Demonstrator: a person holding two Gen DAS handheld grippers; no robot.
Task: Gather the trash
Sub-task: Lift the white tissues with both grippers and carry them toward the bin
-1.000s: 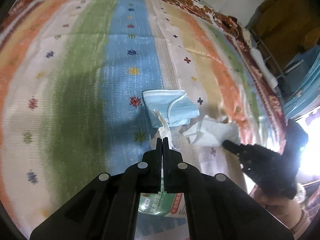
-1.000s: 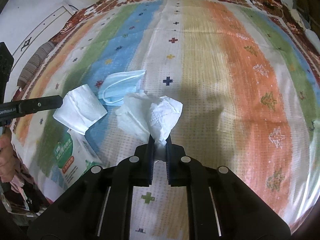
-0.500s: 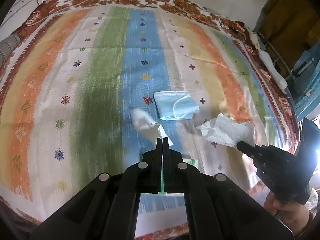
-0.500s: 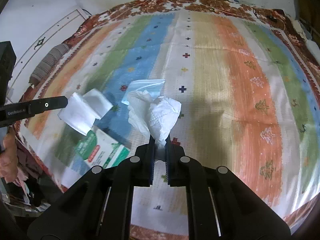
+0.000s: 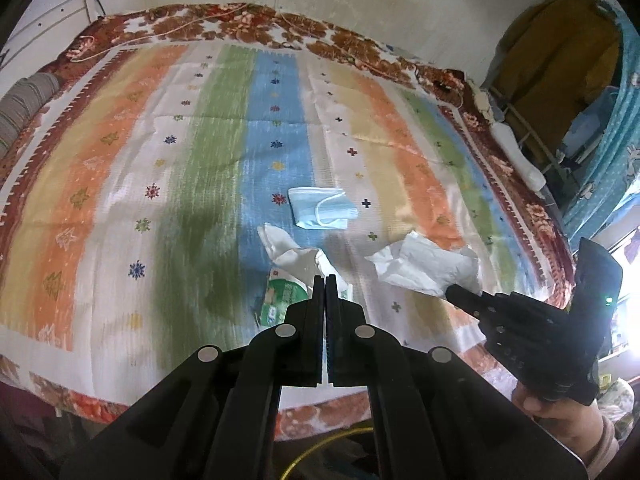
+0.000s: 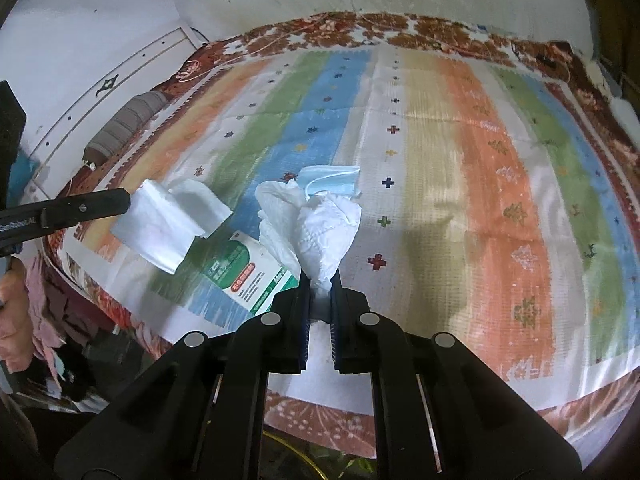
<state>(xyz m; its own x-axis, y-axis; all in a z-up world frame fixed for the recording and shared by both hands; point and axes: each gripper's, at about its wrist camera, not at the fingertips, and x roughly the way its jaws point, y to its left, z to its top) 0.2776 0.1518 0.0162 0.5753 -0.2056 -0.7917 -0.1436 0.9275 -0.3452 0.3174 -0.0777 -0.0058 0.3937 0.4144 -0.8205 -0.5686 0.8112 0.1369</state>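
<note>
Tissues in both tongs, above striped bedspread (image 5: 200,184): left gripper (image 5: 325,280) pinches flat tissue (image 6: 168,220); right gripper (image 6: 320,280) clamps crumpled tissue (image 6: 320,232). Left lying: face mask (image 5: 320,208), green packet (image 6: 244,268). No bin visible.

You're in a lived-in bedroom at home: a bed (image 5: 120,184) under a striped blanket fills the room, a rolled bolster (image 5: 20,112) lies at its far left corner, and clothes (image 5: 560,52) hang beyond its right edge.
</note>
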